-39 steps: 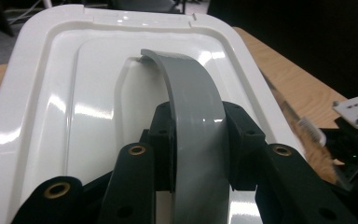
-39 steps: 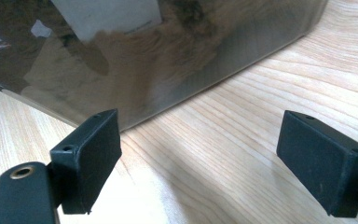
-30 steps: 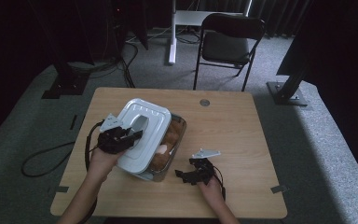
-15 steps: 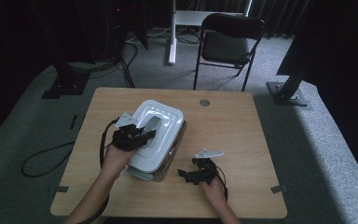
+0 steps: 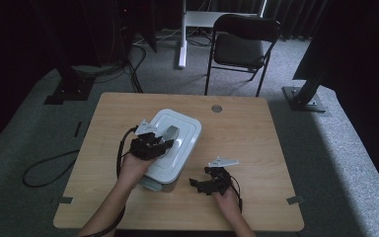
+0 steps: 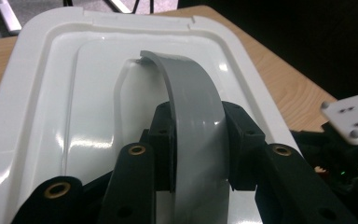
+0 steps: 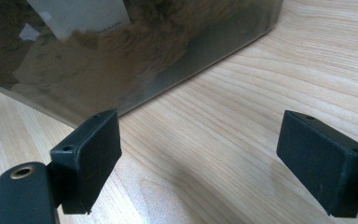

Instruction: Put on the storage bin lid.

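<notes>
A clear storage box [image 7: 144, 46] holding brownish contents stands on the wooden table [image 5: 246, 133]. Its white lid [image 5: 180, 129] lies flat over it. My left gripper [image 5: 164, 141] is shut on the lid's grey arched handle [image 5: 171, 132]; in the left gripper view both pads clamp the grey handle [image 6: 191, 107] above the lid [image 6: 51, 93], with the left gripper [image 6: 198, 135] centred on it. My right gripper [image 5: 196, 182] rests low on the table by the box's near right side. In its own view the right gripper [image 7: 209, 154] stands open over bare wood, nothing between the pads.
A dark folding chair [image 5: 244, 42] stands beyond the table's far edge. A round grommet [image 5: 216, 108] sits near the table's back middle. A black cable [image 5: 44, 168] loops on the floor to the left. The right half of the table is bare wood.
The lid was tilted and off to the left, with the box's contents showing. My left gripper has carried it right and down onto the box. The right gripper stayed put.
</notes>
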